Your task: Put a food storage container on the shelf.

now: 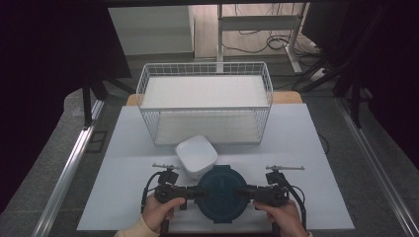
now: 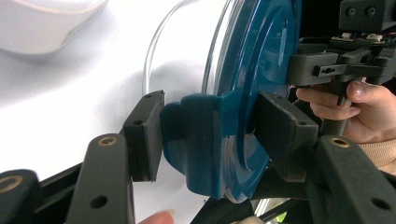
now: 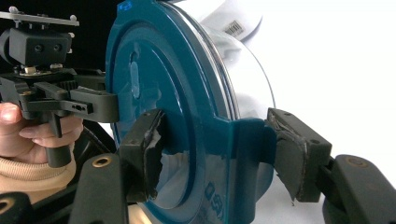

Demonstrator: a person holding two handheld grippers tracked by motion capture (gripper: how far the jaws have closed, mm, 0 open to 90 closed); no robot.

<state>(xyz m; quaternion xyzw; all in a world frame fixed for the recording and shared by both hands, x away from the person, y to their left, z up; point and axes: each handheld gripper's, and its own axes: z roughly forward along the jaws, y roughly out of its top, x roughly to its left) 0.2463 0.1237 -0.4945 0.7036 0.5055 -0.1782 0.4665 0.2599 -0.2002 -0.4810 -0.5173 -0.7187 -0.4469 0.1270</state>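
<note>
The round container with its dark blue clip lid sits on the bench at about six o'clock in the high view, near the front edge, with the wire basket well back at twelve o'clock and a white square tub just beyond it at eleven, touching or nearly so. Going from the big risk down: the basket wall is tall, and if the container is to go over it, an uneven raise by the two hands could tip it or knock the white tub. Next — the hold itself. The left gripper has its jaws partly closed across the lid's side clip; in the left gripper view the inner pad presses the lid face while the outer pad stands just beside the clip, contact uncertain. The right gripper mirrors it at three o'clock, both pads against the lid and the opposite clip, pads visibly worn and torn. Since the jaws grip only latches, a pull could flip a clip open — the clear body would then drop away from the lid. Smallest: the frayed pad rubber may slip on smooth plastic.
</note>
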